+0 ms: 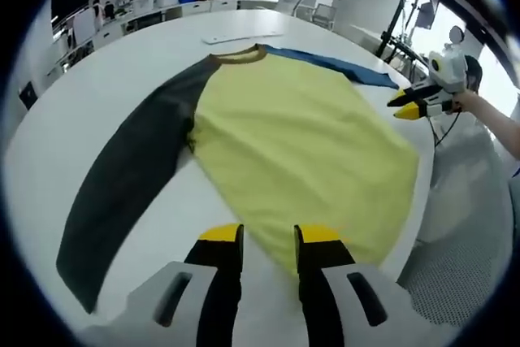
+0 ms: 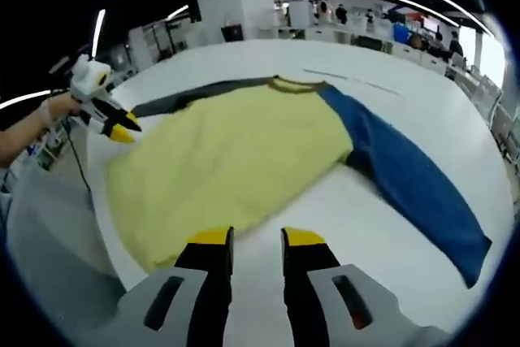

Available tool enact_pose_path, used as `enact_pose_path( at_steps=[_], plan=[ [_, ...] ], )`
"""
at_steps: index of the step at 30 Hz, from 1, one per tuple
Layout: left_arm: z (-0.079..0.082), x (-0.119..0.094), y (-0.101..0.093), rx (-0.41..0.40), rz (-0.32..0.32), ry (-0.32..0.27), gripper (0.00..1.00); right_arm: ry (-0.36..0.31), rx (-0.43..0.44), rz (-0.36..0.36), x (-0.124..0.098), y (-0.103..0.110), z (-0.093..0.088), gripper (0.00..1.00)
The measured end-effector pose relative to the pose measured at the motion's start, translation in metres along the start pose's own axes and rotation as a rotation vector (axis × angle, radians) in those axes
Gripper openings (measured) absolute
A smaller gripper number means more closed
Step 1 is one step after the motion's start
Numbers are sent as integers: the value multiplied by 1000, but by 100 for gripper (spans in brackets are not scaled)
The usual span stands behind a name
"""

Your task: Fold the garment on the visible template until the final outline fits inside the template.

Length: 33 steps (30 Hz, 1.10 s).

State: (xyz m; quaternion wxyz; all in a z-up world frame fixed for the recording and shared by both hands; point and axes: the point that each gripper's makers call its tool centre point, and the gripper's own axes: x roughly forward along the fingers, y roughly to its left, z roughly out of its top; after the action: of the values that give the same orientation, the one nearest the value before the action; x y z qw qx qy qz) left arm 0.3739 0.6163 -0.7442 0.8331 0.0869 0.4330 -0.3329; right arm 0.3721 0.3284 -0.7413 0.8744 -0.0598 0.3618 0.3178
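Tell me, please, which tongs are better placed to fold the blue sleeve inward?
Probably the right tongs: the blue sleeve lies on their side of the yellow shirt body, while the left tongs face the dark sleeve.

— The yellow long-sleeved cloth shirt [image 1: 305, 148] looks soft and matt, slightly fuzzy. Its blue sleeve [image 2: 410, 180]?

— Same matt knit. The round white counter [image 1: 89, 107] is smooth, faintly glossy; the yellow-tipped black claw [image 2: 257, 241] looks like plastic.
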Motion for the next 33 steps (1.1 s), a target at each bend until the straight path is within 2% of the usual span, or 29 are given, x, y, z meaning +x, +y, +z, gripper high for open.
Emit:
enact_pose_path(
  at_steps=[3,8,14,16,18,24,27,33],
  plan=[
    [1,0,1,-8,2,-10,21,15,1,-7,6,0,-5,20],
    [-1,3,5,-13,10,2,22,-13,90,1,12,0,-2,19],
    [-2,7,9,-9,21,8,21,-5,102,-1,20,1,-1,19],
    [-4,7,14,24,54,19,21,0,105,3,22,3,-2,19],
    [-6,9,12,19,47,26,21,1,109,3,24,3,-3,19],
    [-10,10,17,39,79,41,22,4,92,-10,25,2,-4,18],
    [-11,12,16,35,73,42,21,5,83,-8,25,3,-4,18],
    [-9,14,18,48,86,43,19,23,-5,-24,28,7,-4,17]
  ],
)
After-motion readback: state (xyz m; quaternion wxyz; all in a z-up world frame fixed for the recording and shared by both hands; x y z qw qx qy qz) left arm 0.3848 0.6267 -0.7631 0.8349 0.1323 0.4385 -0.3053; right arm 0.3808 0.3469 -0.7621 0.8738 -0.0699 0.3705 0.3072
